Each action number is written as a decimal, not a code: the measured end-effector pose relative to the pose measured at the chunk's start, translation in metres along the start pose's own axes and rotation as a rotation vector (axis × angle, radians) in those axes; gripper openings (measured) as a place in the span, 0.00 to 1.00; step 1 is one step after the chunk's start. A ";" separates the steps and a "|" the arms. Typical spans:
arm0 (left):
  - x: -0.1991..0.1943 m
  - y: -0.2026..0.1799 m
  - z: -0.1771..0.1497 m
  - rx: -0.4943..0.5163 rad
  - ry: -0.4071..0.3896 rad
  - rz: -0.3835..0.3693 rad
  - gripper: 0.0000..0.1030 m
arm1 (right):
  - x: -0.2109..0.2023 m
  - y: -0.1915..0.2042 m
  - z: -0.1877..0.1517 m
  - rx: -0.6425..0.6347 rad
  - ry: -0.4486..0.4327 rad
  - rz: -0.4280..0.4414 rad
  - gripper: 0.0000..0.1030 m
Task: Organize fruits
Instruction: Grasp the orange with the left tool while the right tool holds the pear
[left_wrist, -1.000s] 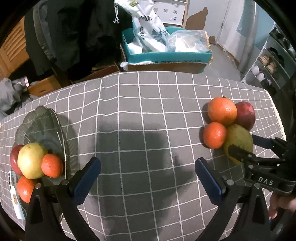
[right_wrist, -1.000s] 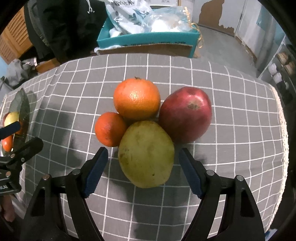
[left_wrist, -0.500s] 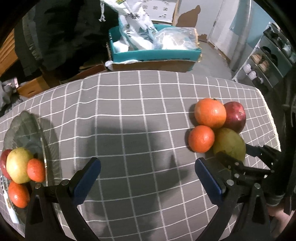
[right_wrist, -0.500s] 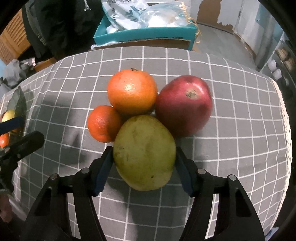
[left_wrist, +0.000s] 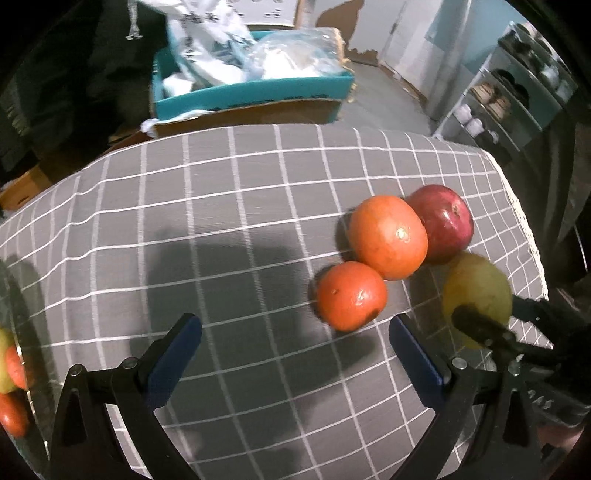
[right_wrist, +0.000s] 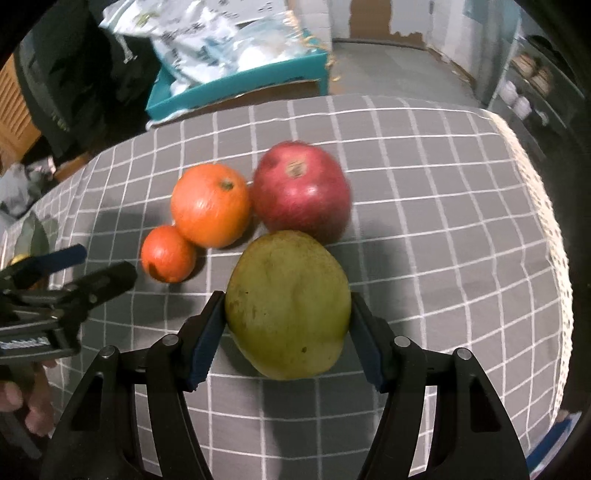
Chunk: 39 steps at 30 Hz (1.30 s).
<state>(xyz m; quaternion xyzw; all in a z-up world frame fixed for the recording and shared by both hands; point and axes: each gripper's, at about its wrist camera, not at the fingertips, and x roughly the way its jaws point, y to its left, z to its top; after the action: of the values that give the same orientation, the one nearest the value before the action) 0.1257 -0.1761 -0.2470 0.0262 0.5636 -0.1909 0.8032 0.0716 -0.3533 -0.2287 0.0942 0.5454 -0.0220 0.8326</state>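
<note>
Since the right gripper pinches the green mango just off the cloth w/ only pad edges, it could slip & knock the red apple; left gripper spread, empty.

wrist views steeply downward, shared fruits (close)
</note>
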 end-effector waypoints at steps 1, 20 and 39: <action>0.003 -0.003 0.000 0.008 0.003 -0.001 0.99 | -0.002 -0.004 0.001 0.011 -0.007 -0.005 0.63; 0.030 -0.025 0.003 0.025 0.031 -0.044 0.60 | 0.005 -0.028 0.004 0.044 -0.032 -0.089 0.63; -0.019 -0.020 0.002 0.024 -0.063 -0.037 0.45 | -0.023 -0.013 0.007 -0.011 -0.096 -0.108 0.63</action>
<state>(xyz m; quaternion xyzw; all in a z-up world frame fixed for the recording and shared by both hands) 0.1149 -0.1903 -0.2255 0.0192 0.5360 -0.2131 0.8166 0.0672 -0.3684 -0.2069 0.0587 0.5092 -0.0683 0.8559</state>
